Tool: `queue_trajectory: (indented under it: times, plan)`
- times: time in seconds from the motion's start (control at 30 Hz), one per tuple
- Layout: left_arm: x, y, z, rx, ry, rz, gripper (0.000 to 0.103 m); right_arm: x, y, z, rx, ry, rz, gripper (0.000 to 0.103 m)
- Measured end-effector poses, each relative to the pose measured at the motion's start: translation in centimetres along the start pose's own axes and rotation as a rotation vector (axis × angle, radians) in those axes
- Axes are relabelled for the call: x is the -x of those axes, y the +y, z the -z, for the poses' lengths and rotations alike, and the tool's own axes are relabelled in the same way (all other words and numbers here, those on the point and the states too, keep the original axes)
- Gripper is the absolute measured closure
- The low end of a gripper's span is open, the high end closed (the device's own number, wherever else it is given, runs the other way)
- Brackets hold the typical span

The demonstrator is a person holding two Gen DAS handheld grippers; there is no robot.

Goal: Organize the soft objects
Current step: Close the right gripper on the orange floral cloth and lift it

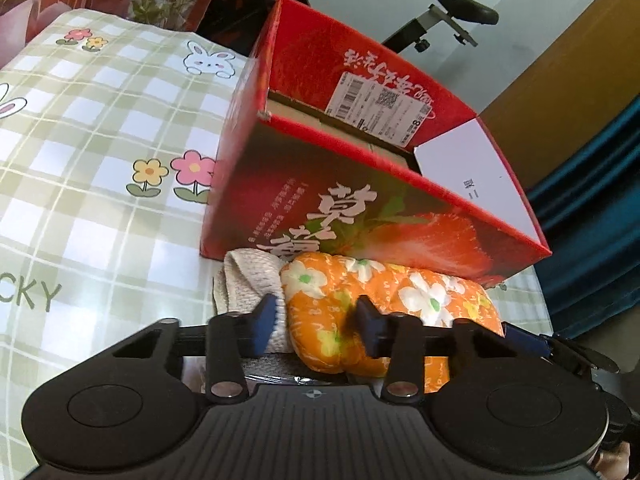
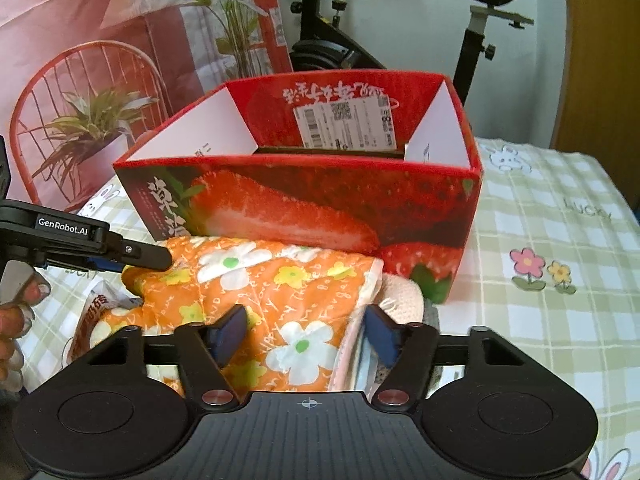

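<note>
Both claws on the orange cloth, by the red box

We pinch the cloth (image 2: 280,300) between our right claw (image 2: 308,334) pads; our left claw (image 1: 316,326) grips its other end, on the tabletop (image 1: 100,140) before the box (image 1: 360,200).

A black exercise bike (image 2: 476,12) stands before a pale wall (image 2: 420,20); a wooden door (image 1: 568,92), dark teal curtain (image 1: 592,240) and red plant-printed backdrop (image 2: 100,60) flank it.

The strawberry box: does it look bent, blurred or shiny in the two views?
Left wrist view: the strawberry box flares out and leans, its edges bowed by the fisheye; print stays sharp. Right wrist view: the box appears nearly straight, with its front face shaded; no strong glare.
</note>
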State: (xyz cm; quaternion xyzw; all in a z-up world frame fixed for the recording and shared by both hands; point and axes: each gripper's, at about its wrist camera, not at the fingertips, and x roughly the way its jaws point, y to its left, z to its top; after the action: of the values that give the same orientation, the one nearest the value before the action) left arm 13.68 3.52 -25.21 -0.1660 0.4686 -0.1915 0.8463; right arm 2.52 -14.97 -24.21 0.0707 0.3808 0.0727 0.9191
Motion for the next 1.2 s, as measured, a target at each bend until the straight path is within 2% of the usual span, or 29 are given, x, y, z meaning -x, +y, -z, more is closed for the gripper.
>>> queue_trajectory:
  times: [0.07,0.17,0.43,0.57,0.67,0.77,0.9,1.03,1.07,1.13,1.2]
  plan:
    - [0.3,-0.1,-0.1,-0.014,-0.004,0.006,0.066,0.4,-0.1,-0.3,0.001,-0.010,0.000,0.060]
    - [0.8,-0.4,-0.1,-0.036,-0.004,0.008,0.066,1.0,-0.2,-0.8,0.008,-0.024,-0.010,0.070]
    - [2.1,-0.6,-0.3,-0.070,-0.027,-0.017,0.066,1.4,0.3,-1.3,0.053,-0.018,-0.060,0.072]
    - [2.4,-0.1,-0.7,-0.059,-0.044,-0.030,0.066,0.8,0.1,-1.1,0.053,0.006,-0.060,0.076]
    - [1.9,0.6,-0.7,-0.040,-0.023,-0.027,0.066,0.4,-0.2,-0.8,0.044,0.022,-0.056,0.076]
    - [0.8,1.6,-0.4,0.012,0.018,0.000,0.066,0.1,-0.7,-0.6,0.032,0.034,-0.060,0.075]
    - [-0.2,2.9,-0.4,0.120,0.037,0.082,0.060,-0.5,-1.2,-0.5,0.006,0.049,-0.067,0.065]
    - [-0.4,3.0,-0.6,0.127,0.047,0.089,0.060,-1.3,-1.9,-0.6,-0.035,0.065,-0.092,0.064]
    - [-0.2,2.7,-0.7,0.111,0.045,0.083,0.061,-1.4,-2.0,-0.7,-0.046,0.069,-0.101,0.068]
    - [0.4,1.9,-0.8,0.067,0.034,0.070,0.071,-1.4,-2.1,-0.9,-0.055,0.070,-0.114,0.077]
    - [1.2,1.2,-1.0,0.023,0.017,0.068,0.074,-0.9,-1.9,-1.2,-0.040,0.057,-0.107,0.083]
